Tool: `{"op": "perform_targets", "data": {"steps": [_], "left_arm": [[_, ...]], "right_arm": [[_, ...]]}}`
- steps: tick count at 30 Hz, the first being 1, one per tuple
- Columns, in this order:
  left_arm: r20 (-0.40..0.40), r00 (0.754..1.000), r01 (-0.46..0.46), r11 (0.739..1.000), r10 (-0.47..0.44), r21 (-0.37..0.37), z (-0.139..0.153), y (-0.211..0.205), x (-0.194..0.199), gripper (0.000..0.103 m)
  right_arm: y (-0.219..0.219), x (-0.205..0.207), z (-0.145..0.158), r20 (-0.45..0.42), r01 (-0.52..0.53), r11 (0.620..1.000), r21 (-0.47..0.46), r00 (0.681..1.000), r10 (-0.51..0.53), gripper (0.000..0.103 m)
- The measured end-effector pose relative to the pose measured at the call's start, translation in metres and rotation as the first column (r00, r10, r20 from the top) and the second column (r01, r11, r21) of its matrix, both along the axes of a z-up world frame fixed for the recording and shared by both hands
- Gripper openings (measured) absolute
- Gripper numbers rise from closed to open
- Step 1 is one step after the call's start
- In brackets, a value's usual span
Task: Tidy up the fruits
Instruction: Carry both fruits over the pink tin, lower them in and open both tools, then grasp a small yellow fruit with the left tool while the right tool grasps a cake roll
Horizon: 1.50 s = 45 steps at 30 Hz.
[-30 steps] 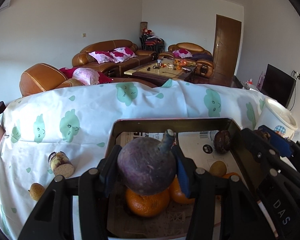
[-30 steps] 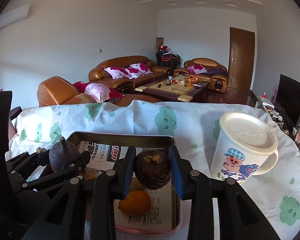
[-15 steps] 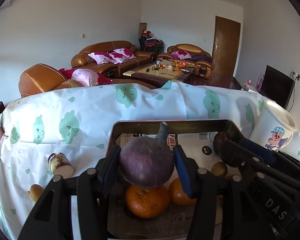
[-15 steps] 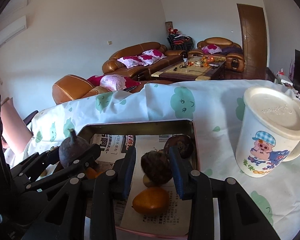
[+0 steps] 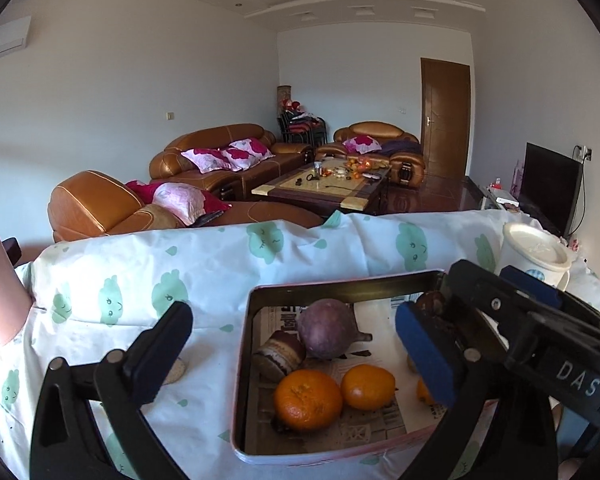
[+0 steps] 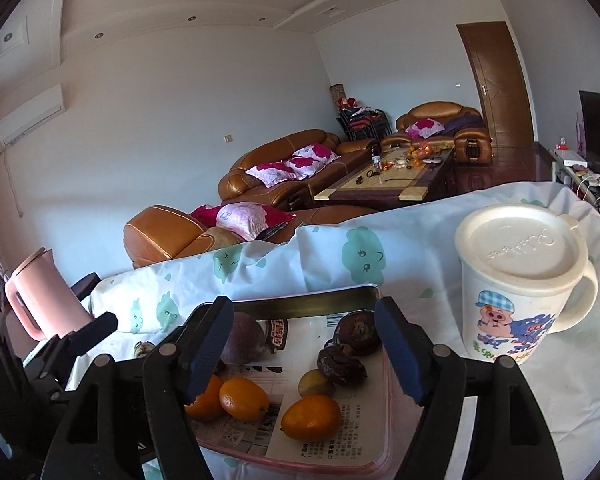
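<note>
Hovering over the tray, both grippers are letting go right now. The left gripper has its jaws opening really wide, nothing pinched, and the purple fruit lies on the newspaper lining under it, stem pointing right, touching a small brown-banded piece. The right gripper is opening too, with nothing between the pads; a dark wrinkled fruit lies in the tray below the gap, right next to another dark round one. Some oranges sit at the near end. A lidded pig mug stands on the cloth beside the tray.
</note>
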<state>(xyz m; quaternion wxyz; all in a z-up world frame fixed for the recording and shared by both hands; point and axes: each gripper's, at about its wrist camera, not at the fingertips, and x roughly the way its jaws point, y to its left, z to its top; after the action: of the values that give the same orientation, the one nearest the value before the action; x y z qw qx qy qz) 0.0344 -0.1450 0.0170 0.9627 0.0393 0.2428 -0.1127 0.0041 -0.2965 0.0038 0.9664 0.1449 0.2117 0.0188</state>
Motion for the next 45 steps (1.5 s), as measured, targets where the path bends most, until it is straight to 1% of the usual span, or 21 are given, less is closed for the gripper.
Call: {"op": "perform_targets", "data": {"steps": [5, 10, 13, 18, 22, 24, 25, 27, 28, 30, 31, 33, 34, 36, 37, 38, 40, 41, 44, 45], "left_arm": [[-0.039, 0.997, -0.059, 0.998, 0.059, -0.015, -0.004, 0.03, 0.005, 0.103], [-0.076, 0.99, -0.119, 0.993, 0.12, 0.02, -0.015, 0.063, 0.009, 0.103], [-0.125, 0.979, -0.161, 0.986, 0.164, 0.028, -0.023, 0.087, 0.015, 0.103], [-0.241, 0.945, -0.217, 0.976, 0.219, 0.038, -0.041, 0.127, 0.029, 0.103], [-0.354, 0.909, -0.22, 0.975, 0.219, 0.04, -0.059, 0.148, 0.042, 0.103], [-0.389, 0.893, -0.229, 0.972, 0.228, 0.043, -0.067, 0.155, 0.046, 0.103], [-0.412, 0.883, -0.232, 0.972, 0.223, 0.029, -0.07, 0.158, 0.049, 0.103], [-0.441, 0.873, -0.233, 0.972, 0.21, 0.001, -0.074, 0.163, 0.053, 0.099], [-0.433, 0.877, -0.228, 0.974, 0.207, 0.002, -0.073, 0.163, 0.052, 0.097], [-0.422, 0.882, -0.221, 0.975, 0.21, 0.023, -0.072, 0.161, 0.051, 0.087], [-0.418, 0.883, -0.224, 0.974, 0.213, 0.023, -0.072, 0.161, 0.05, 0.084], [-0.408, 0.888, -0.226, 0.974, 0.211, 0.013, -0.069, 0.166, 0.048, 0.069], [-0.405, 0.891, -0.219, 0.976, 0.206, 0.013, -0.068, 0.169, 0.047, 0.065], [-0.399, 0.896, -0.205, 0.979, 0.197, 0.023, -0.067, 0.173, 0.043, 0.047], [-0.396, 0.898, -0.198, 0.98, 0.191, 0.024, -0.066, 0.177, 0.042, 0.041], [-0.396, 0.899, -0.192, 0.981, 0.184, 0.02, -0.065, 0.181, 0.042, 0.028], [-0.414, 0.898, -0.178, 0.984, 0.15, -0.027, -0.064, 0.193, 0.044, 0.028], [-0.423, 0.894, -0.184, 0.982, 0.149, -0.043, -0.064, 0.199, 0.045, 0.028], [-0.398, 0.894, -0.243, 0.969, 0.208, -0.037, -0.057, 0.218, 0.045, 0.028], [-0.388, 0.895, -0.261, 0.964, 0.222, -0.052, -0.054, 0.225, 0.045, 0.028]], "right_arm": [[0.011, -0.006, 0.002, 0.019, 0.029, 0.997, -0.067, 0.999, -0.028, 0.074], [0.031, -0.014, 0.005, 0.036, 0.022, 0.994, -0.111, 0.999, -0.018, 0.074], [0.046, -0.014, 0.007, 0.036, 0.008, 0.99, -0.138, 0.999, -0.003, 0.074], [0.078, -0.01, 0.006, 0.02, -0.028, 0.976, -0.214, 0.999, 0.033, 0.074], [0.104, -0.001, 0.008, -0.003, -0.07, 0.971, -0.229, 0.997, 0.071, 0.074], [0.119, 0.005, 0.008, -0.019, -0.096, 0.965, -0.243, 0.995, 0.094, 0.074], [0.127, 0.009, 0.008, -0.027, -0.109, 0.961, -0.253, 0.994, 0.106, 0.074], [0.141, 0.017, 0.007, -0.049, -0.14, 0.953, -0.27, 0.99, 0.132, 0.074], [0.147, 0.021, 0.007, -0.063, -0.156, 0.949, -0.274, 0.988, 0.144, 0.074], [0.157, 0.031, 0.005, -0.091, -0.182, 0.945, -0.273, 0.982, 0.163, 0.074], [0.161, 0.036, 0.004, -0.107, -0.197, 0.943, -0.267, 0.979, 0.174, 0.074], [0.167, 0.047, 0.003, -0.139, -0.221, 0.944, -0.245, 0.972, 0.191, 0.072], [0.17, 0.053, 0.002, -0.158, -0.235, 0.945, -0.229, 0.967, 0.202, 0.072], [0.179, 0.062, -0.001, -0.194, -0.26, 0.943, -0.208, 0.956, 0.221, 0.069], [0.184, 0.067, -0.003, -0.212, -0.269, 0.941, -0.207, 0.951, 0.226, 0.068], [0.189, 0.071, -0.005, -0.229, -0.279, 0.936, -0.212, 0.946, 0.23, 0.067], [0.2, 0.078, -0.009, -0.261, -0.308, 0.924, -0.229, 0.933, 0.246, 0.065], [0.206, 0.081, -0.012, -0.278, -0.323, 0.915, -0.239, 0.926, 0.255, 0.065], [0.221, 0.09, -0.022, -0.327, -0.366, 0.896, -0.251, 0.903, 0.277, 0.065], [0.225, 0.093, -0.025, -0.344, -0.376, 0.892, -0.249, 0.896, 0.282, 0.065]]}}
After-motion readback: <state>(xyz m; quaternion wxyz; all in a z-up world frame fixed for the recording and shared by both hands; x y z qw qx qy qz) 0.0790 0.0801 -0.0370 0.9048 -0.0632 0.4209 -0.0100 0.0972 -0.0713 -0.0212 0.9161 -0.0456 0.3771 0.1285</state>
